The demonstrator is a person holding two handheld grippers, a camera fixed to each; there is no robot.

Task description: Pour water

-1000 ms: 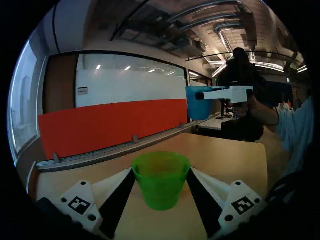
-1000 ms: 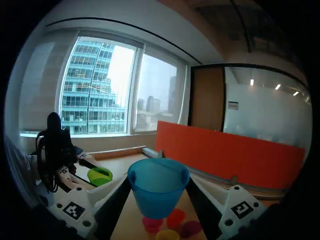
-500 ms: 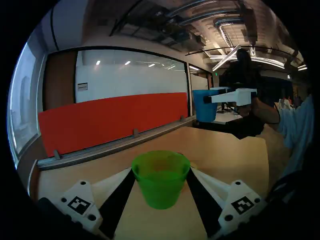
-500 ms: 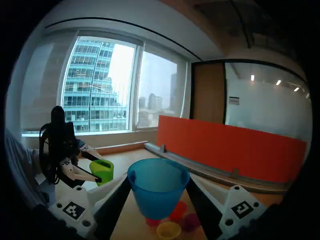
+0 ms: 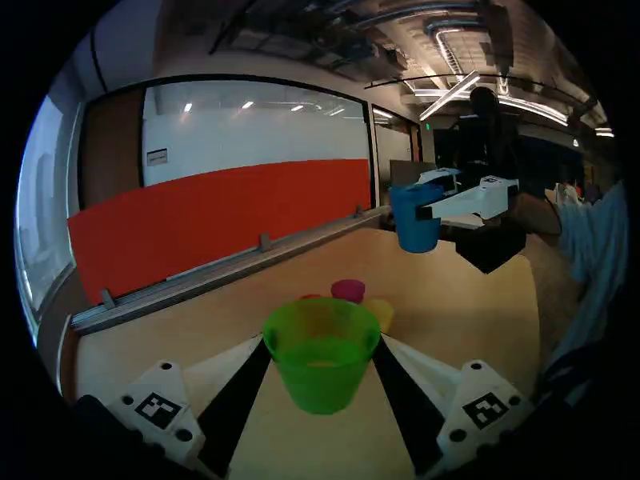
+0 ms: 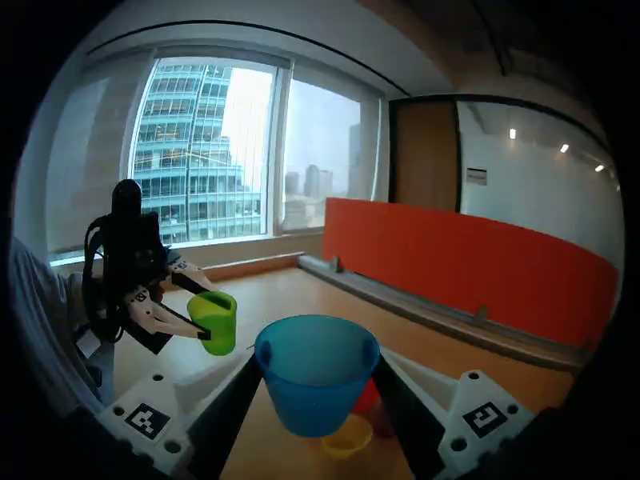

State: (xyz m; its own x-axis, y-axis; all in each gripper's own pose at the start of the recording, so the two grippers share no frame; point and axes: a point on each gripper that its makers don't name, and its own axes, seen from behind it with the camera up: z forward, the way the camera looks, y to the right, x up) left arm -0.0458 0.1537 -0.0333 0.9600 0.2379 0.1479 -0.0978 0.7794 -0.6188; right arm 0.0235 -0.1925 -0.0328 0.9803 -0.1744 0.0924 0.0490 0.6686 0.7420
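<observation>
My left gripper (image 5: 320,346) is shut on a translucent green cup (image 5: 322,364), held upright above the wooden table (image 5: 464,304). Farther off to the right, my right gripper (image 5: 428,210) holds a blue cup (image 5: 416,220) upright over the table. In the right gripper view the blue cup (image 6: 316,376) sits between the closed fingers of the right gripper (image 6: 316,360). The green cup (image 6: 214,322) hangs to the left in the left gripper (image 6: 200,322), held by a person's hand. Whether either cup holds water is unclear.
Small magenta (image 5: 348,290), yellow (image 5: 381,312) and red (image 5: 309,298) cups stand on the table beneath the held cups; the yellow one (image 6: 346,437) shows under the blue cup. An orange partition (image 5: 216,216) and rail edge the table's far side. Windows (image 6: 208,160) lie beyond.
Both grippers have tipped and moved lower toward the table. The blue cup has dropped and come nearer the green one. The small cups on the table have come into the left gripper view.
</observation>
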